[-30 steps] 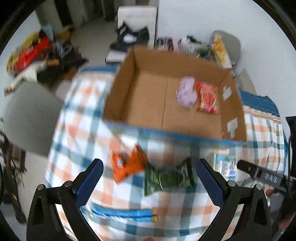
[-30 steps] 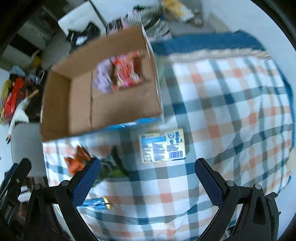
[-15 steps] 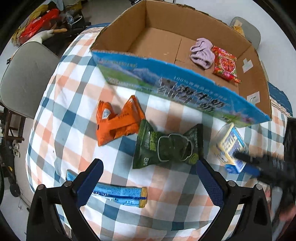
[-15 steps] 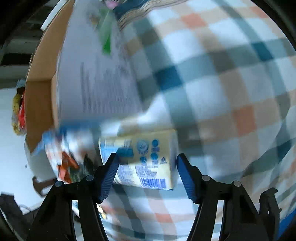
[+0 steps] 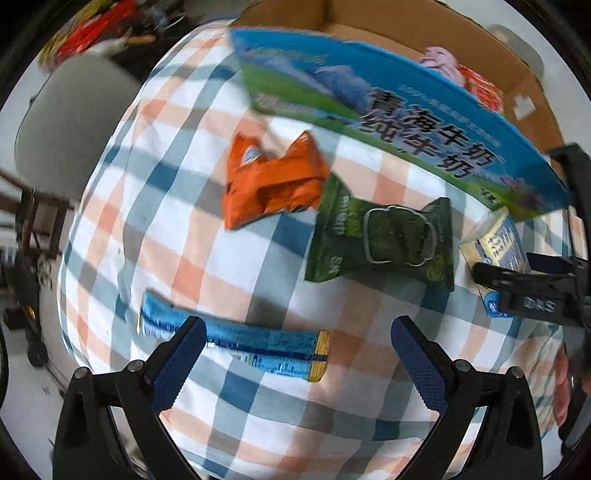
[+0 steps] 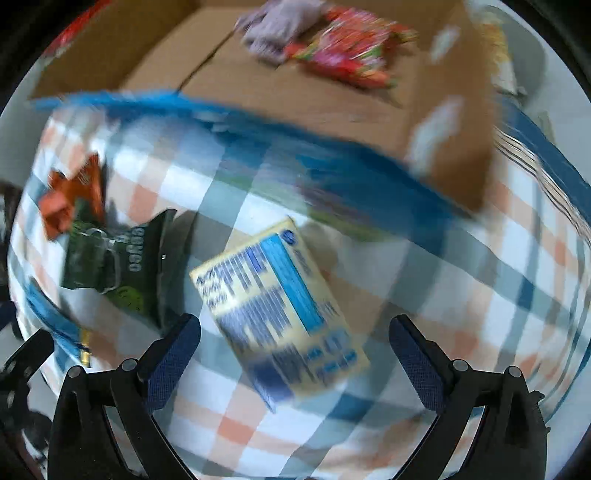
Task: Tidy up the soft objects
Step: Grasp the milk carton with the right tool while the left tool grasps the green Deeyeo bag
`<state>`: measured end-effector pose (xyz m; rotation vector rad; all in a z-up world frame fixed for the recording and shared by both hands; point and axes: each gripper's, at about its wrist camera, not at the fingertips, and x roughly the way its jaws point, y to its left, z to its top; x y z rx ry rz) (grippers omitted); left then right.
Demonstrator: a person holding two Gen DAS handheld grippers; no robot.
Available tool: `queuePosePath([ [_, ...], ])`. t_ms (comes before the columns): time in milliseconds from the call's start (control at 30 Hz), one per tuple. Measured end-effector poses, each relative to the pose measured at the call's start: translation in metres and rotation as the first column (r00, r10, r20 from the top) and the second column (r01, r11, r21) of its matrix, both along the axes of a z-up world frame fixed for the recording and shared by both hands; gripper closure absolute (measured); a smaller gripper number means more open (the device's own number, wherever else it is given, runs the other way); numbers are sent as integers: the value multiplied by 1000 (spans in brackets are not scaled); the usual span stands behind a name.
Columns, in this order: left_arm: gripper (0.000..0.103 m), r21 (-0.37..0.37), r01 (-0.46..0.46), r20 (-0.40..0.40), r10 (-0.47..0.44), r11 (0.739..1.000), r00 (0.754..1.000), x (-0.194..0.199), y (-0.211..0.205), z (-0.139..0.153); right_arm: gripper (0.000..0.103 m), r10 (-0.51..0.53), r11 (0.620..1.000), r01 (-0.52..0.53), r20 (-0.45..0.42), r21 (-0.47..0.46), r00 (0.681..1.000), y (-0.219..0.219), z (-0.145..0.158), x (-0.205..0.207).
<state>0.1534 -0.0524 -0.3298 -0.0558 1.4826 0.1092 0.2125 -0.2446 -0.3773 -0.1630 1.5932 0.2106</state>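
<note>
Four soft packets lie on the checked cloth (image 5: 192, 229) in front of the cardboard box (image 5: 406, 122): a crumpled orange pouch (image 5: 269, 184), a dark green bag (image 5: 384, 240) touching its right end, a long blue stick pack (image 5: 236, 341) nearer the bench's front edge, and a pale yellow pack (image 6: 280, 314) printed in blue, lying tilted. Inside the box sit a lilac cloth (image 6: 280, 26) and a red packet (image 6: 351, 59) side by side. Left gripper (image 5: 295, 365) hangs over the stick pack, fingers wide. Right gripper (image 6: 291, 362) has its fingers wide on either side of the yellow pack, not touching it.
</note>
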Motion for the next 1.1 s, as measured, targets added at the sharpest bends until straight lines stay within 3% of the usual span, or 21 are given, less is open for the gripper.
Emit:
queuePosePath([
  [133,0,69,189,29,-191,980,981,15,-23,7,32,-47,999,48,-116,6,992,-3,-14,-4],
  [267,0,169,413,-2,-419,895,908,31,-51,3,36,-142,987,153,-195,46,970,-19,-8,-26],
  [400,1,217,603,-63,-605,768,794,43,-76,-11,36,-253,962,269,-197,54,947,-36,-3,-49],
  [467,1,232,694,-116,-689,681,715,46,-86,-25,36,-293,947,312,-207,69,934,-45,-3,-57],
  [600,0,216,816,-191,-796,536,574,46,-102,-48,36,-348,924,373,-216,86,912,-56,-6,-70],
  [667,2,209,842,-208,-818,498,536,45,-106,-56,36,-362,918,387,-217,84,907,-58,-7,-73],
  [700,17,169,851,-203,-827,498,524,44,-106,-59,36,-369,915,395,-221,83,903,-60,-8,-74],
  [733,38,140,848,-206,-823,511,530,45,-105,-62,36,-378,911,404,-224,83,898,-64,-11,-75],
  [833,48,96,813,-210,-787,574,580,46,-101,-66,36,-395,904,421,-230,77,890,-67,-11,-66],
  [933,55,0,693,-234,-674,721,701,49,-87,-65,36,-399,904,423,-230,67,888,-63,-7,-51],
  [1000,55,-80,542,-294,-540,836,789,45,-72,-68,36,-400,904,424,-236,57,885,-55,-10,-49],
  [1067,55,-159,434,-314,-462,887,829,36,-64,-70,36,-402,902,428,-251,55,881,-50,-11,-48],
  [1100,55,-192,394,-321,-437,899,840,32,-61,-71,36,-401,902,428,-259,55,879,-50,-11,-48],
])
